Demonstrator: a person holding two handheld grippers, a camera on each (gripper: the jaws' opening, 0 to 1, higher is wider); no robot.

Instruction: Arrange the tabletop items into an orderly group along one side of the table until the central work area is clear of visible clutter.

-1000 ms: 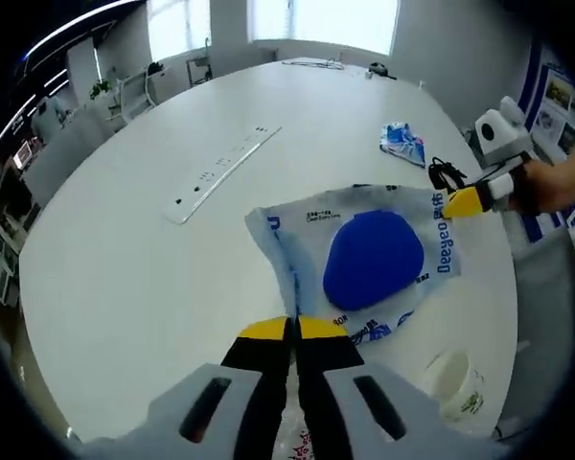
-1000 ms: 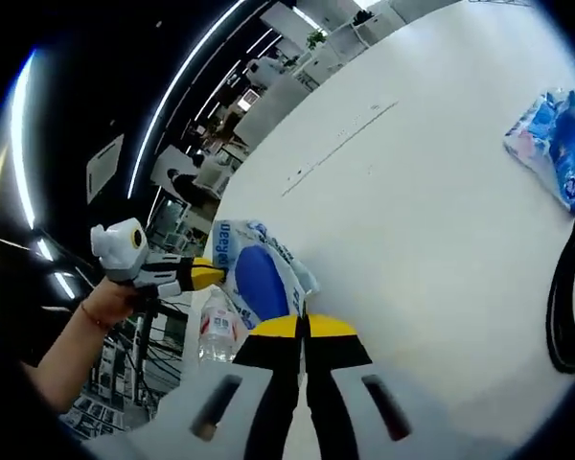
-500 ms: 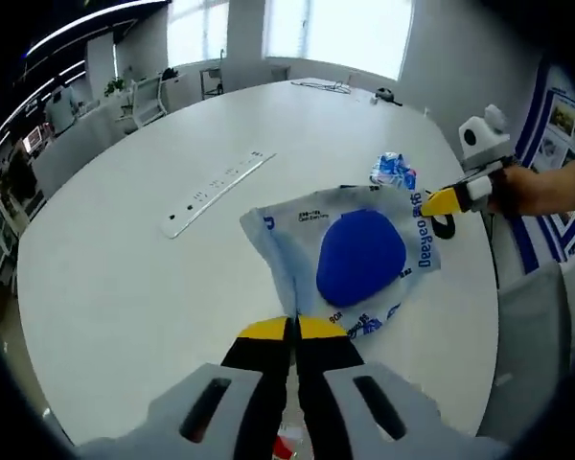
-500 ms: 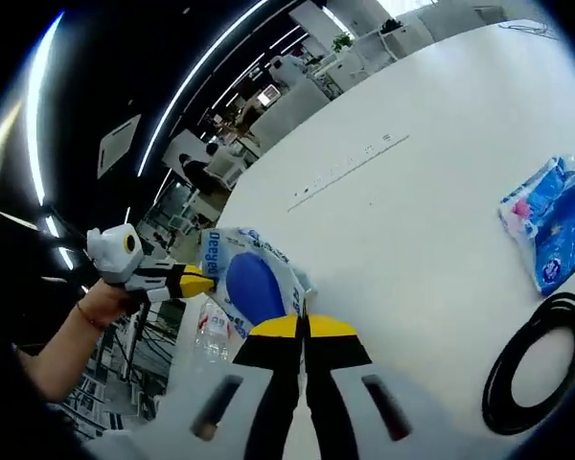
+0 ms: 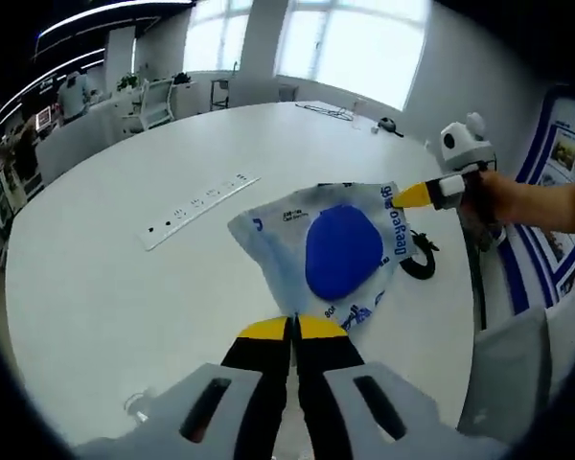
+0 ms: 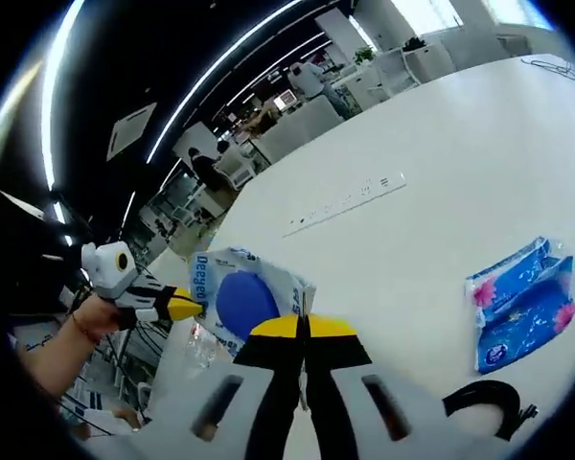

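You are holding a clear plastic bag (image 5: pixel 337 251) stretched between both tongs, lifted above the white round surface (image 5: pixel 105 278). The bag is carrying a large blue oval and blue lettering along one edge that seems to read "Deagaa"; smaller print beside it is too small to read. Your left tongs (image 5: pixel 293 329) are pinching one corner with jaws closed together. Your right tongs (image 6: pixel 303 327) are clamping the opposite edge, jaws also pressed shut. On the surface, a white power strip (image 5: pixel 197 201) is lying beyond the bag, a blue tissue pack (image 6: pixel 519 305) is resting near a coiled black cable (image 6: pixel 489 402).
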